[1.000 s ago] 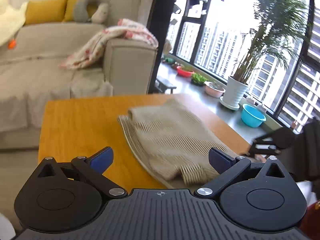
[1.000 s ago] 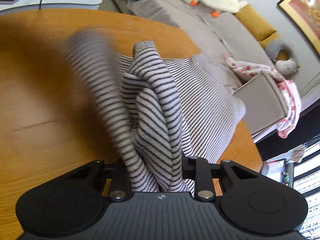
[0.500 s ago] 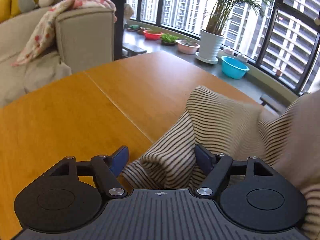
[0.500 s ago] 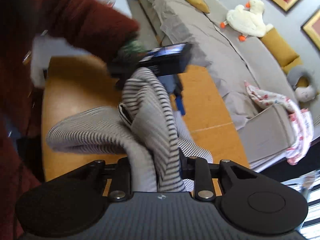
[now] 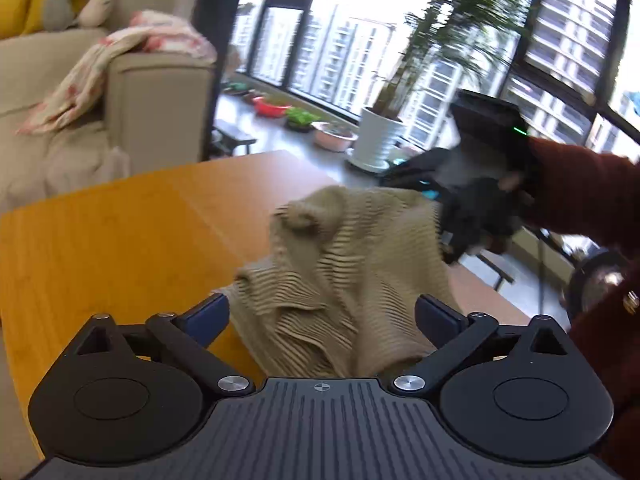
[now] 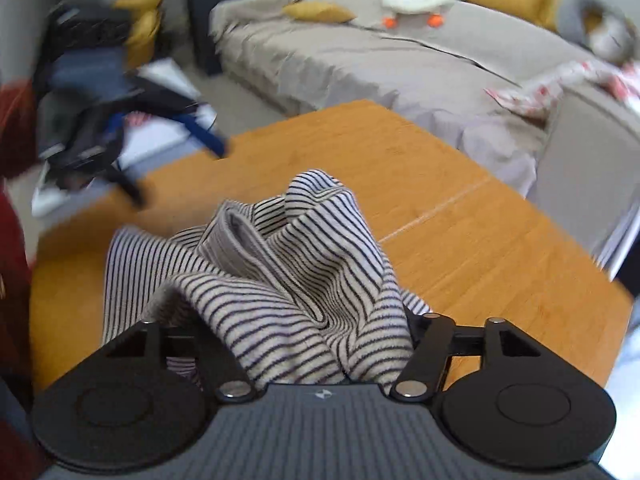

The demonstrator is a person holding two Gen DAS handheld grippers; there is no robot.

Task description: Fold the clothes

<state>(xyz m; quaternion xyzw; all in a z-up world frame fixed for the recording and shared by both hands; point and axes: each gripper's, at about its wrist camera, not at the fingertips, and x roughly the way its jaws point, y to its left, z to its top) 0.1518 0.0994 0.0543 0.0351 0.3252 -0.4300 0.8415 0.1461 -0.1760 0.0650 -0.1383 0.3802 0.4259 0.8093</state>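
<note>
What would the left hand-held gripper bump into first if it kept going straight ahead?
Most likely the striped garment. It lies bunched on the table right between the opening jaws of the left hand-held gripper, which are not pressing on it. Depth is hard to judge.

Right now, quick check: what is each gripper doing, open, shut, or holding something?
Left gripper: jaws opening, wide apart, bunched striped knit garment between them, not pinched.
Right gripper: jaws opening, same garment lying loosely between them.
</note>
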